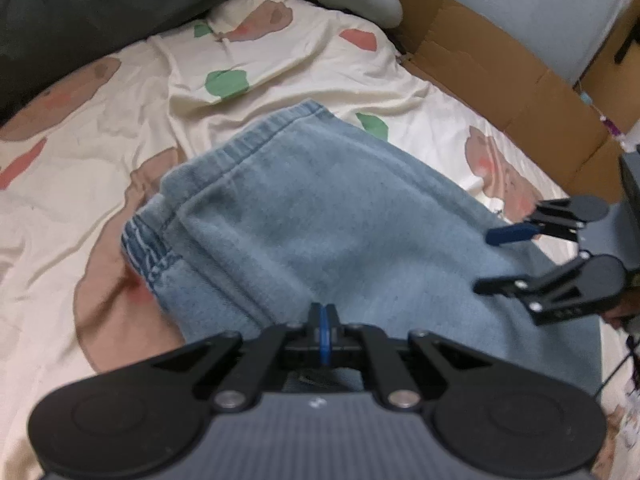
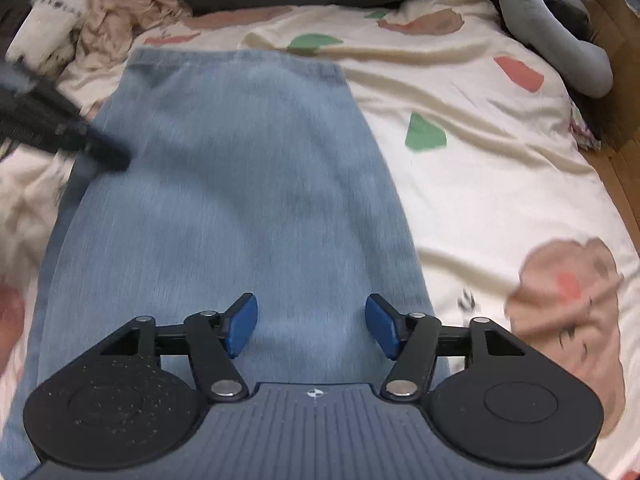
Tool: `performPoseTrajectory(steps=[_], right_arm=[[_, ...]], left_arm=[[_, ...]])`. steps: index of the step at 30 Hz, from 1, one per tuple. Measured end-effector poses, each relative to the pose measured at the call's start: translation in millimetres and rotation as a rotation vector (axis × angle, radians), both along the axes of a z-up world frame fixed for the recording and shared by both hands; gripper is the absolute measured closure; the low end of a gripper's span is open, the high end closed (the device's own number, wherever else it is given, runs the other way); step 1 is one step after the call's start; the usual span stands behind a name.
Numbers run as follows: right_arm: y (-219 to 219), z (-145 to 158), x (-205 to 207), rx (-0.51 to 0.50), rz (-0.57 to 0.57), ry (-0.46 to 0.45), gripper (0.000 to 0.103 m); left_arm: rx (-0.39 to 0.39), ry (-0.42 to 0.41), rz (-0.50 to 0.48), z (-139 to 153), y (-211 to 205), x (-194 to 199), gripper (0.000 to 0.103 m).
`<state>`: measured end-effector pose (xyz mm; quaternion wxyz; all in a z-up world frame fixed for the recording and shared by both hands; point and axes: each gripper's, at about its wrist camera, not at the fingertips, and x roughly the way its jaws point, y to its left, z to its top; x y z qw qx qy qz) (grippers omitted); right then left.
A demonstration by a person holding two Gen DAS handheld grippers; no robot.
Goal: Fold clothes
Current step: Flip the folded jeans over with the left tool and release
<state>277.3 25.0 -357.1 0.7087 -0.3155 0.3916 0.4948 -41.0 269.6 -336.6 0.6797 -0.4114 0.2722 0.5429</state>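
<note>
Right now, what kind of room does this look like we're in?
Most likely a bedroom. The denim garment lies on a rumpled patterned bedsheet, with a grey stuffed toy near its far corner, a heap of other clothes and a cardboard box alongside.

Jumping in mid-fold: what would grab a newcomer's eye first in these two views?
The light blue folded denim garment fills the middle of both views, lying on a cream bedsheet with pink and green patches. The left hand-held gripper is shut at the denim's near edge; the right hand-held gripper hangs open over it. A brown cardboard box lines the bed's edge.
</note>
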Motion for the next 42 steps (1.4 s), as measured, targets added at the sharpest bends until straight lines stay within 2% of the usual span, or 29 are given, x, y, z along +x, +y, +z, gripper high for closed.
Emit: performPoseTrajectory(steps=[4,11,19,26,32,38,42], right_arm=[[-26.6,0.9,-8.6,-0.03,-0.006,-0.001,0.034],[-80.6,-3.7,-18.7,-0.033,-0.105,0.005,0.029],[-129.2,-3.1,-28.9,-0.023,-0.167,0.026,0.028],[-177.9,-5.4,-44.0,0.005,-0.244,0.023,0.028],[-219.8,-7.9,-67.0,0.034,-0.349,0.038,0.027],[-249.3,2.9,-89.4,0.094,-0.449,0.05,0.028],[-260.7,16.6,-95.5,0.16,-0.523,0.035,0.03]], left_arm=[[-0.024,0.03,-0.017,2.1,0.8,3.7,0.1],[-0.054,0.099,-0.049,11.0,-2.7,6.8,0.1],[-0.079,0.13,-0.051,30.3,-2.8,15.9,0.099],[-0.103,0.16,-0.115,51.8,-1.4,35.6,0.098],[-0.12,0.162,-0.127,71.9,-1.4,43.5,0.098],[-0.114,0.181,-0.144,100.4,-7.0,53.2,0.095],[-0.081,0.173,-0.162,112.3,-8.9,66.8,0.095]])
